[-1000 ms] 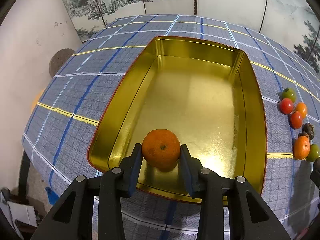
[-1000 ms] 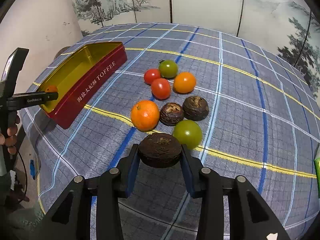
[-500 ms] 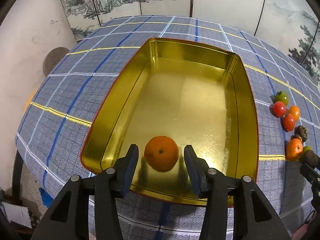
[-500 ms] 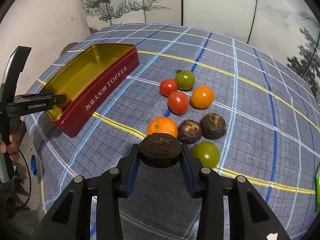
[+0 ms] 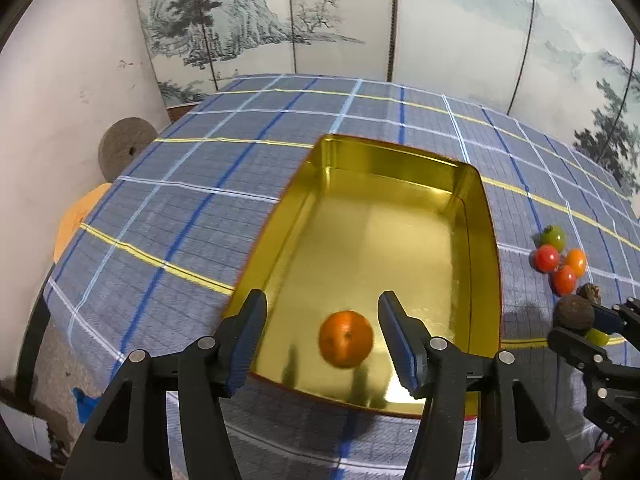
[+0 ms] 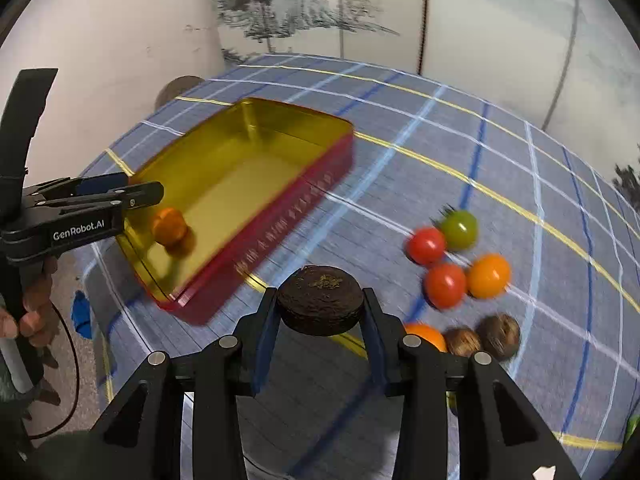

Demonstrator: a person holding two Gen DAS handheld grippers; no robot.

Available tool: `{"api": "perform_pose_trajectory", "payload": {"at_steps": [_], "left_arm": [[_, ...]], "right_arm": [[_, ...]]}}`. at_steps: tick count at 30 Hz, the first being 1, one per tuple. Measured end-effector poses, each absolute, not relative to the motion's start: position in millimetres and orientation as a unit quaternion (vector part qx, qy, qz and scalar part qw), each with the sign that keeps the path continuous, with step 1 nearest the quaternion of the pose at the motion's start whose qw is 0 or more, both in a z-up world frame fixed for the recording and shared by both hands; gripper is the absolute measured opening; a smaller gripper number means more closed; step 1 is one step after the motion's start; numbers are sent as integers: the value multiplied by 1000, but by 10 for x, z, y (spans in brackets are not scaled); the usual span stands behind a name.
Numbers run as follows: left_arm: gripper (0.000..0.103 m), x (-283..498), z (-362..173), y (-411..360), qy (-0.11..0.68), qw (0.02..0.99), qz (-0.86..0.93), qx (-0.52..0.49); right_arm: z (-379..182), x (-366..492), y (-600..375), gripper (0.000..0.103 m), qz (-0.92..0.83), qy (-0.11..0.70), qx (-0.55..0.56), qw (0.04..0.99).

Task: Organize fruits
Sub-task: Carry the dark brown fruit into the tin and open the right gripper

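Now I see checked tabletop [image 5: 180, 208] under both grippers. Gold tin [image 5: 476, 208] just ahead of my left gripper [image 5: 322, 340]. Left gripper's jaws opening, pads clear of orange [image 5: 346, 338], which sits between them on tin floor, near end. My right gripper [image 6: 320, 312] clamped on dark brown fruit [image 6: 320, 300], tin ahead-left of it. Loose tomatoes [image 6: 444, 284] ahead-right of right gripper, on tabletop.

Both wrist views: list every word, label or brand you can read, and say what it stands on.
"GenRobot.AI": white lettering on the side of the left gripper, in the right wrist view.
Gold lettering along the red outer wall of the tin: blurred, unreadable.
Left wrist view: no readable text.
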State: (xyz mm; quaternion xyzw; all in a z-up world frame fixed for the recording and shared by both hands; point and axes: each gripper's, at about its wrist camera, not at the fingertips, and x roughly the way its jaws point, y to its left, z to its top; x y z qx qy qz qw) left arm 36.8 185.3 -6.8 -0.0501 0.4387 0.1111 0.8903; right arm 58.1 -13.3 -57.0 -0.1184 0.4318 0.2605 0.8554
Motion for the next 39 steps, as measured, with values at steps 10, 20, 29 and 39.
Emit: {"api": "perform_pose_trajectory", "payload": {"at_steps": [10, 20, 29, 39], "left_arm": [[60, 165, 45, 2368, 443, 877, 161, -92], [60, -40, -49, 2822, 451, 858, 207, -129], [60, -177, -164, 2954, 461, 847, 226, -139], [61, -265, -240, 3044, 466, 841, 236, -141]], "right_arm": [[-420, 641, 449, 37, 318, 409, -142, 844], [-533, 658, 930, 37, 349, 417, -173, 821], [-706, 692, 1181, 37, 345, 429, -204, 810], [-830, 696, 1249, 37, 341, 436, -220, 804]]}}
